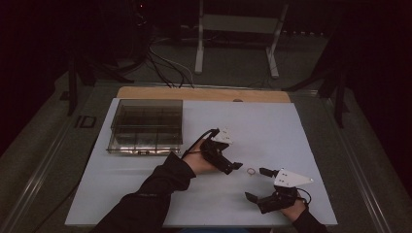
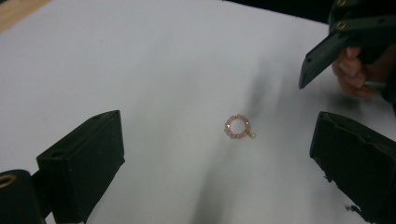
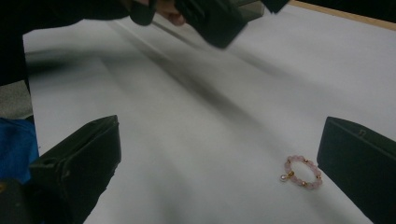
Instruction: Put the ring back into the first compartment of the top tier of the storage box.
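Observation:
A small ring of pink beads with gold spacers and a tiny charm point(image 1: 251, 171) lies flat on the white table board point(image 1: 145, 194). My left gripper point(image 1: 234, 167) sits just left of it, open; in the left gripper view the bead ring point(image 2: 239, 127) lies on the table beyond the wide-apart jaws of the gripper point(image 2: 217, 123), a little right of centre. My right gripper point(image 1: 257, 183) is open just right of and nearer than the ring. In the right gripper view the bead ring point(image 3: 302, 171) rests close to the right jaw of the gripper point(image 3: 219, 128). Neither gripper touches it.
A dark see-through box with compartments point(image 1: 145, 126) stands at the board's back left. The other hand's gripper appears at the top right of the left gripper view point(image 2: 327, 51) and at the top of the right gripper view point(image 3: 215, 18). The room beyond is dark, with cables and a stand's legs point(image 1: 235, 43).

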A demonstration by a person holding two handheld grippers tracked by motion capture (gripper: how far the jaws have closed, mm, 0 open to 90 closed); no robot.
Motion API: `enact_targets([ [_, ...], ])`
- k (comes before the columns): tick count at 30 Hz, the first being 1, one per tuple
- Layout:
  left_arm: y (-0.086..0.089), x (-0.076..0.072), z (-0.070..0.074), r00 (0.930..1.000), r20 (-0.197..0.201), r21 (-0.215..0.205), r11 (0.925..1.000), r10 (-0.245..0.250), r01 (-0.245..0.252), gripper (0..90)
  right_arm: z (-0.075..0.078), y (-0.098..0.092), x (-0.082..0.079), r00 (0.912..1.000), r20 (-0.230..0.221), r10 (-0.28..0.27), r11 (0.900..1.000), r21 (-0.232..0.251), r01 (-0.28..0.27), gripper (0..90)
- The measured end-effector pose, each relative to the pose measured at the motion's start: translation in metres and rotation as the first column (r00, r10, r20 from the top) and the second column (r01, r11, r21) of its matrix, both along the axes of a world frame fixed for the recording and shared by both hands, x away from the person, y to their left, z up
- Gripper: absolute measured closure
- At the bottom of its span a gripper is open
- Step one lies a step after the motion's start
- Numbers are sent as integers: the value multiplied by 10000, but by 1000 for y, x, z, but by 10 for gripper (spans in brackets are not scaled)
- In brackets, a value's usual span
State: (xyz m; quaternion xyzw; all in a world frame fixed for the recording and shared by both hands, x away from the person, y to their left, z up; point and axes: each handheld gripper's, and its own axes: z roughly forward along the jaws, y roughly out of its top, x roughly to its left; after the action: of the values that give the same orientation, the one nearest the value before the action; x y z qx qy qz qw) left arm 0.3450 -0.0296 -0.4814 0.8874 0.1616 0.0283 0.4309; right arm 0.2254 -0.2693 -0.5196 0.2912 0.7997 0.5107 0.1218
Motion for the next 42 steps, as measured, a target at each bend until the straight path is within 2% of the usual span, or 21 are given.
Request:
enact_targets([
  [4,-4,1,-8,9999,-139,102,9999,40,-38,46,0,0,0,10000,26,-2,10000,17,2,0],
  [13,-14,-1,-23,9991,-415,-50,10000,-8,5,69,0,0,0,10000,10,37,10000,-1,-37,0],
  [14,-18,-2,-28,9985,-538,-19,10000,-26,25,69,0,0,0,10000,5,25,10000,11,-25,0],
  [16,-22,-3,-32,9985,-551,138,9999,62,-54,70,0,2,0,10000,26,34,10000,5,-34,0],
  [19,-27,-5,-36,9985,-541,120,9999,2,5,87,0,2,0,10000,25,83,10000,-51,-83,0],
  [21,-30,-6,-37,9989,-462,13,10000,35,-34,175,0,1,0,10000,28,56,10000,-16,-56,0],
  [23,-33,-6,-39,9985,-541,-76,10000,27,-31,176,1,0,0,10000,42,26,10000,8,-27,0],
  [27,-41,-8,-42,9992,-402,-39,10000,-68,67,196,1,2,0,10000,64,72,10000,-26,-72,0],
  [29,-44,-9,-44,9992,-392,-58,10000,-58,56,298,1,2,-1,10000,60,73,10000,-44,-72,0],
  [35,-49,-9,-48,9985,-548,143,9999,91,-83,378,1,1,-1,10000,62,48,10000,-13,-48,0],
  [37,-51,-9,-49,9984,-561,151,9999,13,-4,448,1,2,0,9999,77,73,10000,-25,-73,0],
  [38,-52,-9,-50,9985,-547,179,9998,-5,15,455,1,2,-1,9999,75,71,10000,-30,-71,0],
  [40,-53,-9,-51,9986,-514,251,9996,-107,120,541,1,1,-1,10000,58,52,10000,-10,-52,0],
  [42,-56,-9,-54,9986,-497,404,9990,-175,195,571,1,1,-1,10000,58,45,10000,-12,-45,0],
])
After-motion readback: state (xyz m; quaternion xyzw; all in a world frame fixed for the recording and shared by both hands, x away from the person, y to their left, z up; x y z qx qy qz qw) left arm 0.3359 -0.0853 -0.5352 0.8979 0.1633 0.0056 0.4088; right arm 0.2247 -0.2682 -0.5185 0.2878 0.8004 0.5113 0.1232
